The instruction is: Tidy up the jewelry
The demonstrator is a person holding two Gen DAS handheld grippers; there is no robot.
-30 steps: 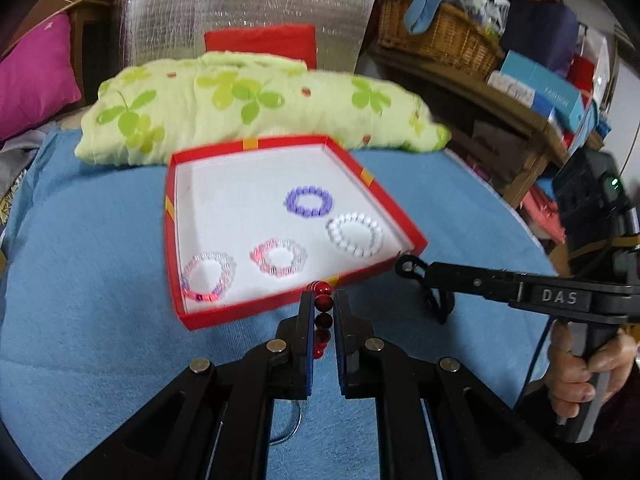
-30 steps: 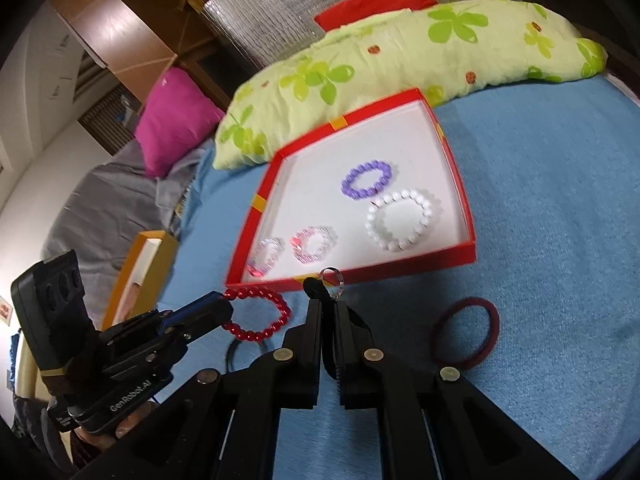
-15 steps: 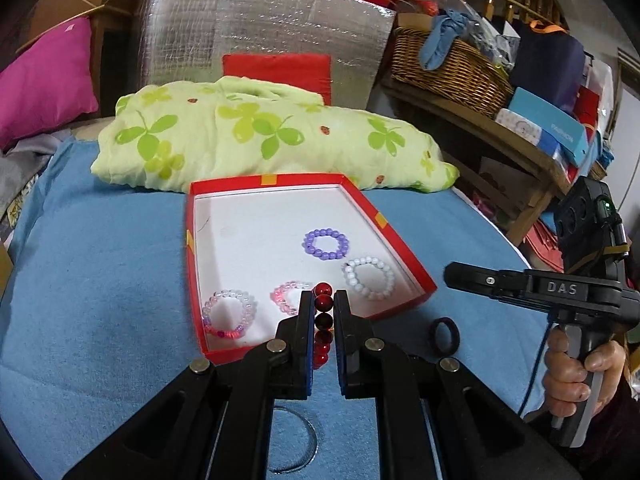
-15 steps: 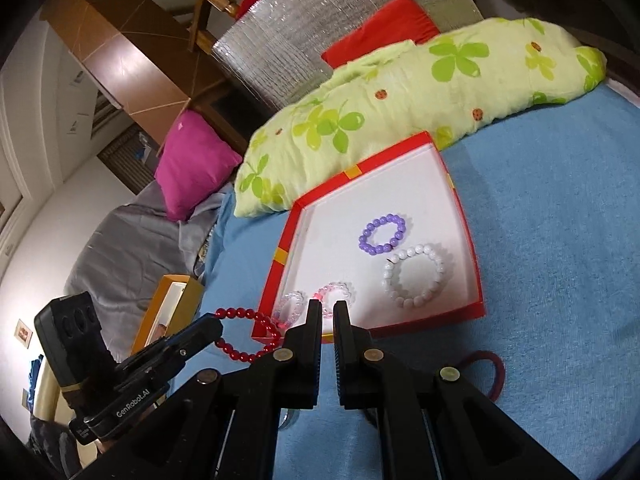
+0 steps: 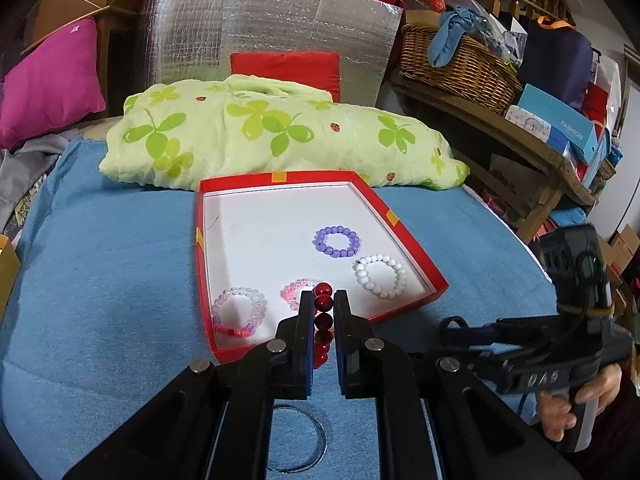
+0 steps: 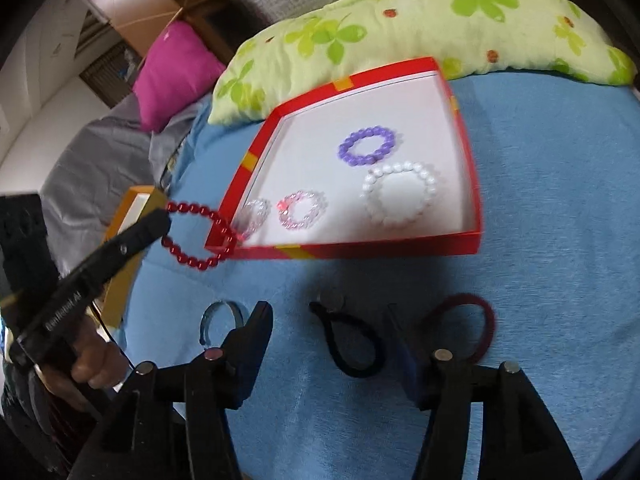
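Left gripper [image 5: 321, 308] still clamps red bead bracelet [image 6: 198, 235] at near-left corner of red box [image 6: 474, 184]. Right gripper [image 6: 332, 320], pinched shut before, jaws just opening, now wide over black hair tie [image 6: 352, 344] before box; nothing gripped.

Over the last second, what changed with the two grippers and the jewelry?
The right gripper let go of a small silver ring, drew back from the red box, and its jaws have just been opening; they now stand wide over the black hair tie, not touching it. Unchanged: the left gripper stays shut on the red bead bracelet, and four bracelets lie in the box.
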